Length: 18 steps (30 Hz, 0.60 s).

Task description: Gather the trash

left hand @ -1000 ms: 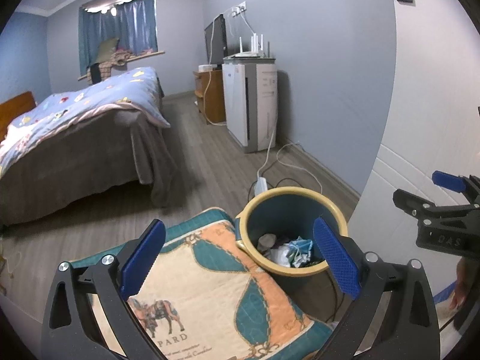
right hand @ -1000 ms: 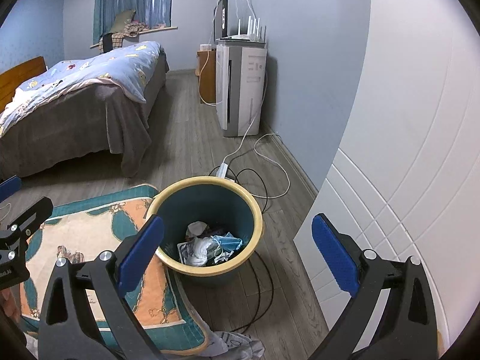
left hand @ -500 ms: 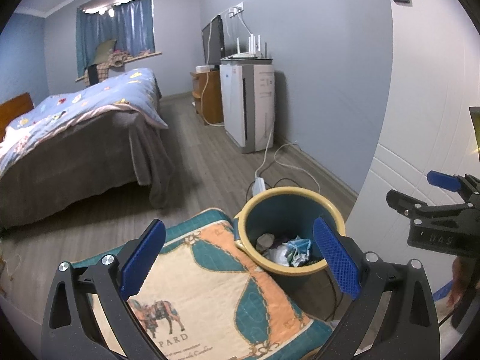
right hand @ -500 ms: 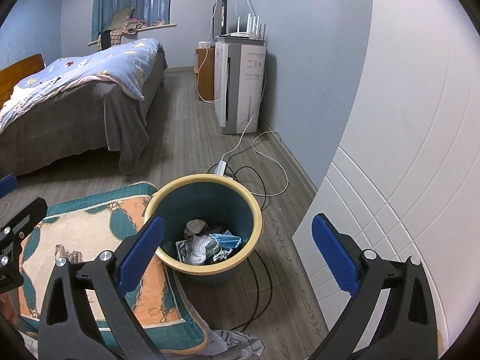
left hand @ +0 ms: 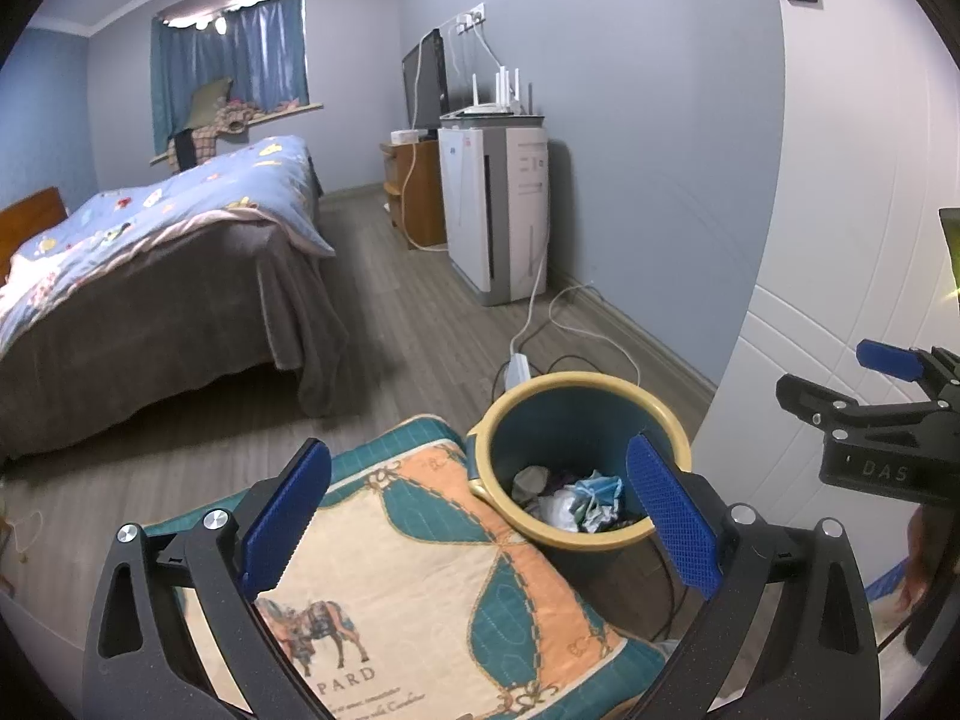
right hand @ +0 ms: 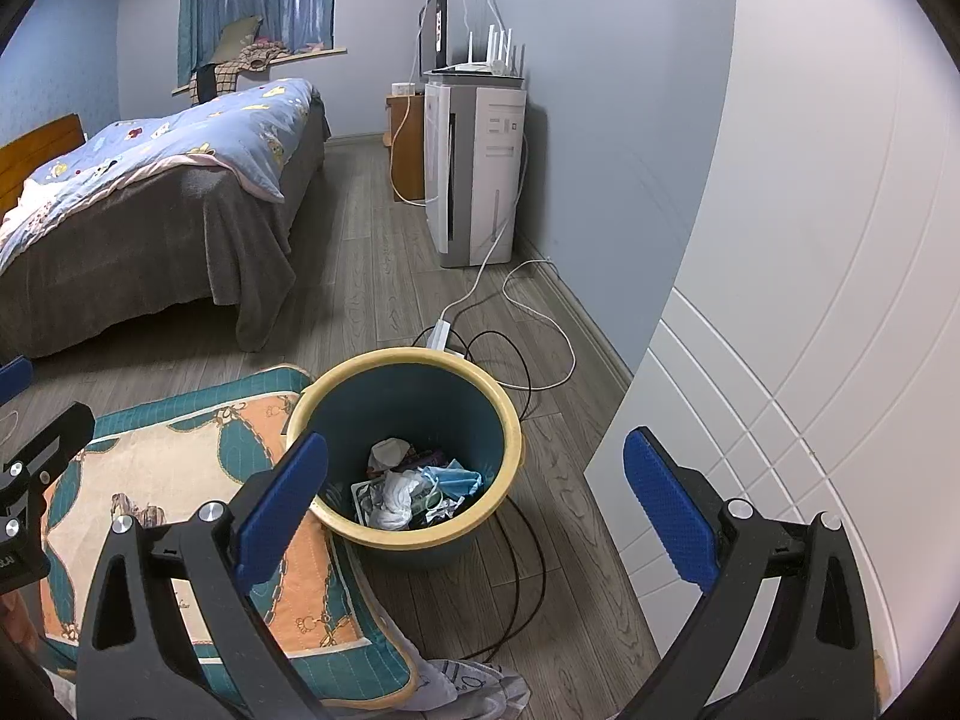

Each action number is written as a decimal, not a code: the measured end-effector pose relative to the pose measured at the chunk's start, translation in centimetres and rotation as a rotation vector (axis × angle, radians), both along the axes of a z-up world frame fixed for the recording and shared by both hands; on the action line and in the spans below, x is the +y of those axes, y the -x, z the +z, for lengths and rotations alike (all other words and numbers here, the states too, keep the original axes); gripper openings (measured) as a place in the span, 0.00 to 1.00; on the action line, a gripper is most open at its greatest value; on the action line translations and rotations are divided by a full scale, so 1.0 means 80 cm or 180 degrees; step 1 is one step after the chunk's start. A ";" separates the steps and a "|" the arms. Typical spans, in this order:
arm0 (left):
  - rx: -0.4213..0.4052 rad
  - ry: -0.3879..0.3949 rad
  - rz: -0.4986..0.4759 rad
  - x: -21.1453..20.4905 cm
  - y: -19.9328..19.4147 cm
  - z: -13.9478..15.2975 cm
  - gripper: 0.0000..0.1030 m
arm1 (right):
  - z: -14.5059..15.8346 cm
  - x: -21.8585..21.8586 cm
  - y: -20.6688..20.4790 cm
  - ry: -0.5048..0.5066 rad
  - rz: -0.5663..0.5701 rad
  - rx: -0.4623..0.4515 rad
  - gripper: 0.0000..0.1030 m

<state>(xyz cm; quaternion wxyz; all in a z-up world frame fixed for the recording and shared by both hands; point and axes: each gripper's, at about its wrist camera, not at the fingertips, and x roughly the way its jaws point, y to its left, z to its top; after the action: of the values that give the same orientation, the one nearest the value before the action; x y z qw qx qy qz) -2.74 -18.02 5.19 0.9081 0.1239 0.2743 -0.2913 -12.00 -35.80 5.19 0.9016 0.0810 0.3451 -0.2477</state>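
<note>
Yellow-rimmed, the teal waste bin beside the patterned cushion already holds crumpled trash, while the left gripper and right gripper hover above, both spread apart and empty.

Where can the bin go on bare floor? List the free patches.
Free: the wood floor between the bed and the white appliance. Crowded: cables lie behind and right of the bin, and the patterned cushion presses its left side.

right claw spread wide, empty, above bin holding trash; cushion beside bin.
</note>
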 end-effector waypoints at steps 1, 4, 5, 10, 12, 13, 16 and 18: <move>-0.0001 0.0000 -0.0004 0.000 0.000 0.000 0.95 | 0.000 -0.001 0.000 -0.0005 -0.0002 0.0001 0.94; 0.0000 0.0004 -0.0009 0.000 0.000 0.000 0.95 | 0.000 -0.003 0.001 -0.0013 -0.0011 -0.0003 0.94; -0.0002 0.0003 -0.0009 0.000 0.000 0.000 0.95 | 0.000 -0.003 0.001 -0.0014 -0.0013 -0.0003 0.94; -0.0001 0.0003 -0.0008 -0.001 0.000 0.000 0.95 | -0.001 -0.004 0.001 -0.0013 -0.0011 -0.0002 0.94; -0.0007 0.0001 -0.0011 -0.001 0.000 0.000 0.95 | 0.000 -0.004 0.001 -0.0011 -0.0012 -0.0003 0.94; -0.0005 -0.0001 -0.0015 -0.001 0.000 0.000 0.95 | 0.000 -0.004 0.001 -0.0013 -0.0012 -0.0002 0.94; -0.0005 -0.0003 -0.0015 -0.001 0.001 0.000 0.95 | -0.001 -0.004 0.001 -0.0014 -0.0012 0.0000 0.94; -0.0005 0.0001 -0.0006 -0.002 0.001 0.000 0.95 | -0.001 -0.005 0.001 -0.0016 -0.0020 0.0001 0.94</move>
<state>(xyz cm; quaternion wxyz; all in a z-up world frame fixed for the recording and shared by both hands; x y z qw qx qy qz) -2.79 -18.19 5.19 0.9080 0.1242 0.2734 -0.2921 -12.11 -36.23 5.10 0.9006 0.0843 0.3457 -0.2496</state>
